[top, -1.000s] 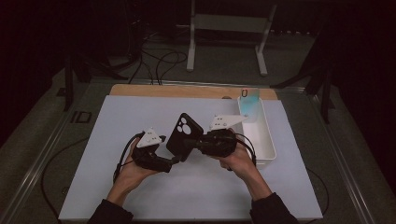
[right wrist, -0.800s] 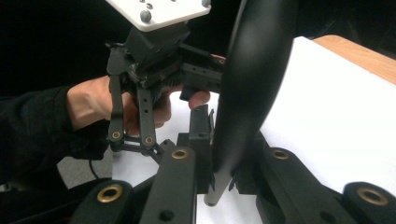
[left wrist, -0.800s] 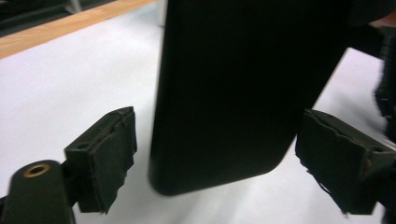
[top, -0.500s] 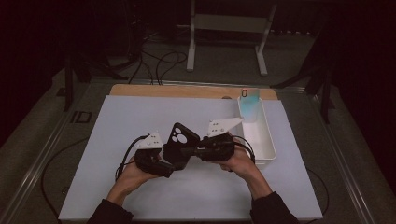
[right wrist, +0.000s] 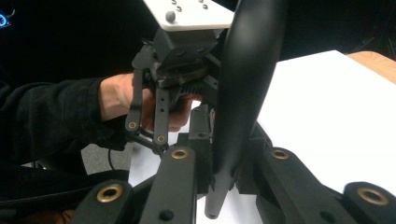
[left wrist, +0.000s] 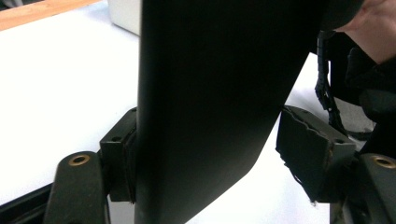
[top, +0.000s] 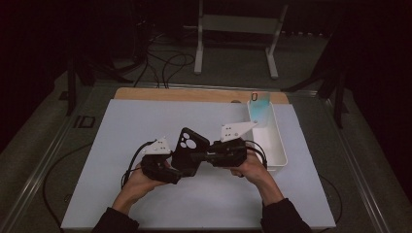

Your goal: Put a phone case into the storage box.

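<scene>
While both hands reach in low over the white desk (top: 121, 131), the right tongs (top: 197, 158) are squeezed tight on the black phone case (top: 189, 150), holding it up between the two hands. The left tongs (left wrist: 210, 154) have just been closing around its lower edge; one pad touches, the other stands apart. Up close, the dark case hides the right tongs' pads.

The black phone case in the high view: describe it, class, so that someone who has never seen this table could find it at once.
Start at the white mat that covers the table, then go to the person's two hands near its front edge. Between them the right gripper holds a black phone case up off the mat. Round camera holes at its upper end distinguish it from the black grippers beside it.
</scene>
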`<act>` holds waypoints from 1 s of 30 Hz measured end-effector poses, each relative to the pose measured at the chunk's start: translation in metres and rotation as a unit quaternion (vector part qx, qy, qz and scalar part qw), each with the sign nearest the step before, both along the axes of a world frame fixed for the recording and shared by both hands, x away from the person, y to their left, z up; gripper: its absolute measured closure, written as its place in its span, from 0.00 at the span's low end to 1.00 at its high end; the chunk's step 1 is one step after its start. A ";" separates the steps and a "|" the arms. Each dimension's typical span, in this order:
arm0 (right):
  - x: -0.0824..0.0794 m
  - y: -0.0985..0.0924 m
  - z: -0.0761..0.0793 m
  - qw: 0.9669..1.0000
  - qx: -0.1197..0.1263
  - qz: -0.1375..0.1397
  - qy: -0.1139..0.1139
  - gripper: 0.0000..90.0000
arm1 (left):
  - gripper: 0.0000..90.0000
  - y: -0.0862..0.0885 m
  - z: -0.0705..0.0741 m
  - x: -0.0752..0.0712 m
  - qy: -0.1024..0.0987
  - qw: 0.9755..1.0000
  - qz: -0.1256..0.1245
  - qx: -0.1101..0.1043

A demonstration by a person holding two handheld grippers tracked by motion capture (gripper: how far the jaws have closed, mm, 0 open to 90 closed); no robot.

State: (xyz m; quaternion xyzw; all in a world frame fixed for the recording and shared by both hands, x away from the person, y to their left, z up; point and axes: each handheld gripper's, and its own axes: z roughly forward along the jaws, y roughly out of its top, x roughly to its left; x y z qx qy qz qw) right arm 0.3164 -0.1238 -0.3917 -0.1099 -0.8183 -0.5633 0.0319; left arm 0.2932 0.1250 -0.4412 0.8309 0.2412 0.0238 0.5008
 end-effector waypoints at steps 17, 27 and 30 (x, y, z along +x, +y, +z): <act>0.011 -0.008 -0.001 0.997 -0.013 -0.080 0.002 0.69 | 0.87 -0.001 -0.002 -0.006 -0.016 1.000 -0.014 -0.008; 0.012 0.000 -0.001 0.989 -0.047 -0.139 -0.005 0.38 | 0.95 0.003 0.001 -0.007 -0.038 0.998 0.043 -0.006; 0.011 0.001 -0.001 0.985 -0.055 -0.163 -0.001 0.26 | 0.95 0.005 0.002 -0.006 -0.043 0.997 0.063 -0.005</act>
